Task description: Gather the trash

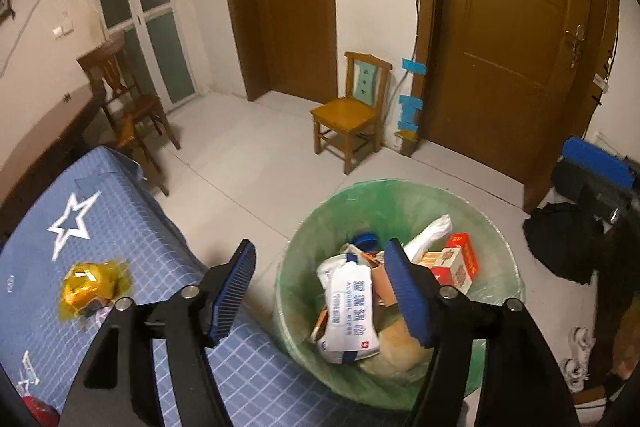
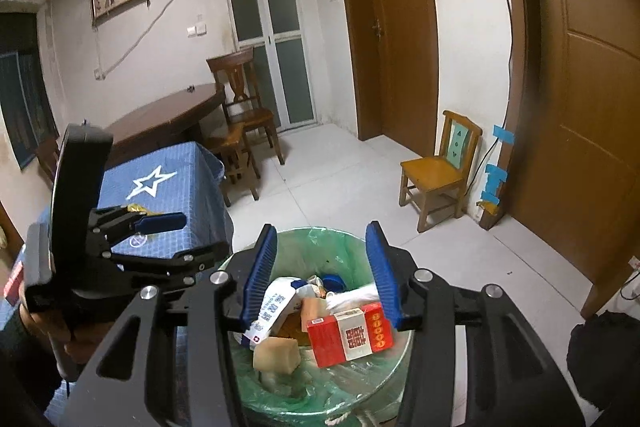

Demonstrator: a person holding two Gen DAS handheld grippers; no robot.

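Right now both grippers hang above the green-lined trash bin [image 2: 320,367], each with its jaws spread wide and nothing held between them. The right gripper [image 2: 322,273] sits directly over the bin mouth; below its fingertips lie a red-and-white carton [image 2: 349,337], a wipes packet [image 2: 272,311] and a beige lump [image 2: 278,357]. The left gripper [image 1: 320,291] straddles the bin rim and the edge of the blue checked desk [image 1: 120,227].

1 piece of trash appears to remain: a crumpled gold wrapper [image 1: 90,285] on the desk, to the left of the left gripper and a little ahead of its left finger. It is a rough ball with a thin flap trailing toward the bin, so its long axis seems to run across the gripper's line, though loosely.

Judging the risk: the foil looks light and slippery, so a pinch on the flap alone could tear or slip free. A low approach could also snag the desk's cloth cover.
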